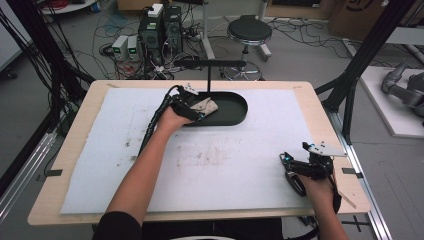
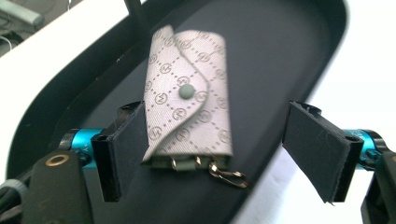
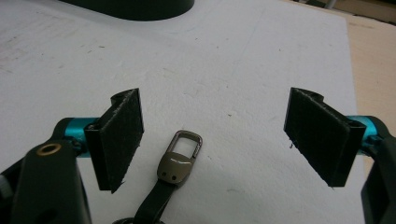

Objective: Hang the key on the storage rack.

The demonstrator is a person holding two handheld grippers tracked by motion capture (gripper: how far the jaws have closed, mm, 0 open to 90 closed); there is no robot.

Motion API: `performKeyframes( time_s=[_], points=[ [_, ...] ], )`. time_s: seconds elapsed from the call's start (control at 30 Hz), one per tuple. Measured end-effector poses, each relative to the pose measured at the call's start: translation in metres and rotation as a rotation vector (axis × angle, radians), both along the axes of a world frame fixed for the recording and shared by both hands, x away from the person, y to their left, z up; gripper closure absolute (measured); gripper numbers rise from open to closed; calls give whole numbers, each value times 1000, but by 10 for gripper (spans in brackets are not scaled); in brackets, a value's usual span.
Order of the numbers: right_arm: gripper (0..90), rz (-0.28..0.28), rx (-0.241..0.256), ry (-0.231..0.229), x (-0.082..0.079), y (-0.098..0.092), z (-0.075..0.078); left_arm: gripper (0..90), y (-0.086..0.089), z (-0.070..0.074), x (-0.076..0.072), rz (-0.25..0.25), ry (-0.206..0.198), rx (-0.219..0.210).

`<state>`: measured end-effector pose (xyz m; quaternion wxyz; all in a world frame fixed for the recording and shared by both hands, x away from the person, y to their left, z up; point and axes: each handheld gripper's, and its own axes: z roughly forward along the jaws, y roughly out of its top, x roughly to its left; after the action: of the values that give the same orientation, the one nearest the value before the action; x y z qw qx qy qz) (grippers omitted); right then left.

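From above we see a wooden table covered by a white mat, with a dark oval tray standing at its far middle. The left gripper reaches over the near left end of that tray. In the left gripper view its jaws stand wide apart, gripping nothing, and a beige patterned key pouch lies in the tray between them, its snap flap closed and metal clips showing at its near end; the pouch leans against the left pad. The right gripper rests well apart, near the table's right front edge. In the right gripper view its jaws are likewise spread, and a dark strap with a metal clasp lies on the mat between them, untouched.
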<state>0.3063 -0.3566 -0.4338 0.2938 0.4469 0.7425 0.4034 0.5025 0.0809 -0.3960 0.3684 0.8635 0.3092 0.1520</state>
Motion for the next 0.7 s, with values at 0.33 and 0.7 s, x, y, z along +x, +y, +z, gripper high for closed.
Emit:
performKeyframes(
  time_s=[0.33,0.7],
  points=[
    [203,9,-7,4,8,7,1,204,33,17,-50,9,-71,-120],
    [202,26,-10,8,14,14,1,181,61,13,-107,3,-130,-191]
  ],
)
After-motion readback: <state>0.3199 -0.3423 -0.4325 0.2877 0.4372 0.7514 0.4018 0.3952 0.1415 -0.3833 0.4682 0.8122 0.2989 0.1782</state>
